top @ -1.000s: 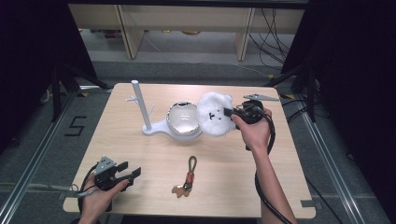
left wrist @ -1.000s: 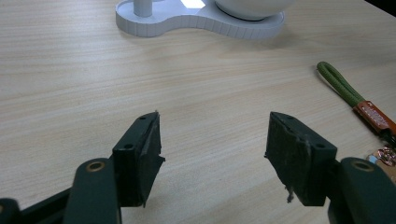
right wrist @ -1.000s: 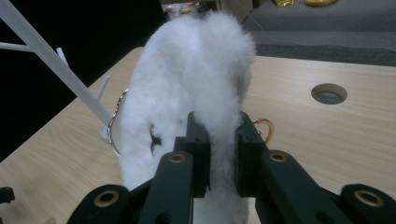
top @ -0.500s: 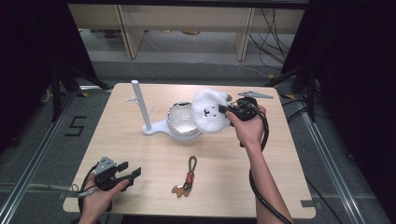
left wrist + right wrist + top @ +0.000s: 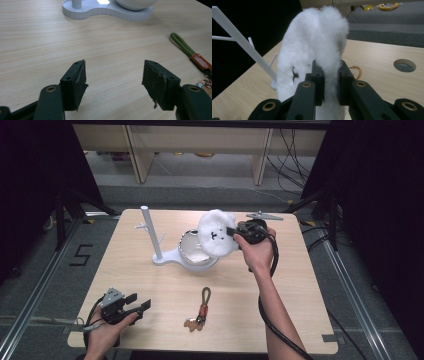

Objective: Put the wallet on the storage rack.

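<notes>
My right gripper (image 5: pixel 233 231) is shut on a white fluffy plush toy (image 5: pixel 215 233) with a small black face, holding it in the air over the white bowl (image 5: pixel 192 251). In the right gripper view its jaws pinch the plush toy (image 5: pixel 317 50) between them, and a gold ring (image 5: pixel 357 71) hangs behind. The bowl sits on a white stand (image 5: pixel 172 258) with an upright branched post (image 5: pixel 151 232). My left gripper (image 5: pixel 141 304) rests open near the table's front left corner, its fingers (image 5: pixel 75 83) empty above bare wood.
A green strap keychain (image 5: pixel 200 310) with a copper charm lies on the table at front centre, also to the right in the left gripper view as the keychain (image 5: pixel 190 53). A round hole (image 5: pixel 404 65) is cut in the tabletop. Shelving stands behind the table.
My right gripper has carried the plush toy to the left and slightly up, from beside the bowl to over it. The left gripper has stayed put.
</notes>
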Demonstrator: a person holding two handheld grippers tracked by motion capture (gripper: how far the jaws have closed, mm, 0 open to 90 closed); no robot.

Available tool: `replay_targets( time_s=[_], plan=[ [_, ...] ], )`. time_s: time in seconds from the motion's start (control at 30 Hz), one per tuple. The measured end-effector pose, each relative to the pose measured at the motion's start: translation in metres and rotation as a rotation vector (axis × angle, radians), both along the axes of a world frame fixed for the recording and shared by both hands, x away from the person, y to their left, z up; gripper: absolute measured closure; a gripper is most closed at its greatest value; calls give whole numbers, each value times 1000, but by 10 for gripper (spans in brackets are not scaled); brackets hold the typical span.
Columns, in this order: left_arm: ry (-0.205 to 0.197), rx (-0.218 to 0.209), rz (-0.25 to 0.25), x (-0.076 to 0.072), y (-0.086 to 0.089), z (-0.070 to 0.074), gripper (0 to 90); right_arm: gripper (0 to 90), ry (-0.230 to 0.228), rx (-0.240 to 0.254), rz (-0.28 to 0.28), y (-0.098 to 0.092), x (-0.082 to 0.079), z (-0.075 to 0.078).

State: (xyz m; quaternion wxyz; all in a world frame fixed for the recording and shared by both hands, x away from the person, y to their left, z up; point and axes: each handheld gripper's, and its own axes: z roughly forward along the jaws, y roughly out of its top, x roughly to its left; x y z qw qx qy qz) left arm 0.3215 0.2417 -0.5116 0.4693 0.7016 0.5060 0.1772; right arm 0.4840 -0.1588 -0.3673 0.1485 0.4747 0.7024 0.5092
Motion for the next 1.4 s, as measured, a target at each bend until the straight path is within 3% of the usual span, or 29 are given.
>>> replay_targets(
  time_s=[0.93,1.4],
  plan=[
    [9,7,4,-1,1,0,348,801,-15,-4,29,39,19,2],
    [4,11,2,-1,1,1,348,801,-31,7,20,46,24,-3]
  ],
)
